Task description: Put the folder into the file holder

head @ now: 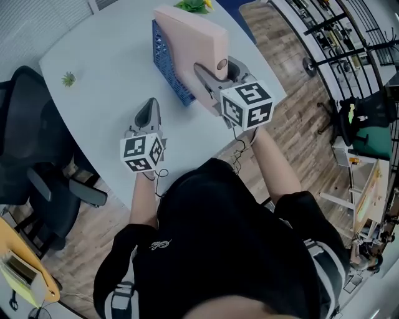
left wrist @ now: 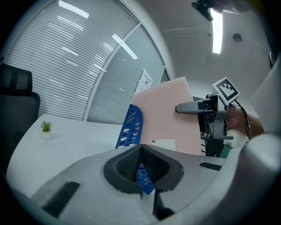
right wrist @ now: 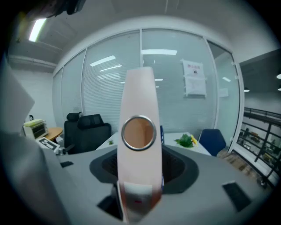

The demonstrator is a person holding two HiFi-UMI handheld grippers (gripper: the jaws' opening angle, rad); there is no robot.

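Observation:
A pink folder (head: pixel 187 37) stands upright in the blue slotted file holder (head: pixel 167 62) on the white table (head: pixel 106 75). My right gripper (head: pixel 218 68) straddles the folder's near spine with its round metal finger hole (right wrist: pixel 138 132). Its jaws stand wide, with a dark gap on each side of the spine, so the pads do not press on it. My left gripper (head: pixel 148 106) rests low over the table to the left of the holder, its jaws together and empty. In the left gripper view the folder (left wrist: pixel 169 118) and the holder (left wrist: pixel 131 125) stand just ahead of the left gripper (left wrist: pixel 140 147).
A small potted plant (head: pixel 68 79) sits at the table's far left. A leafy green plant (head: pixel 193 6) lies beyond the holder. A black office chair (head: pixel 37 156) stands left of the table. Shelving and a wood floor lie to the right.

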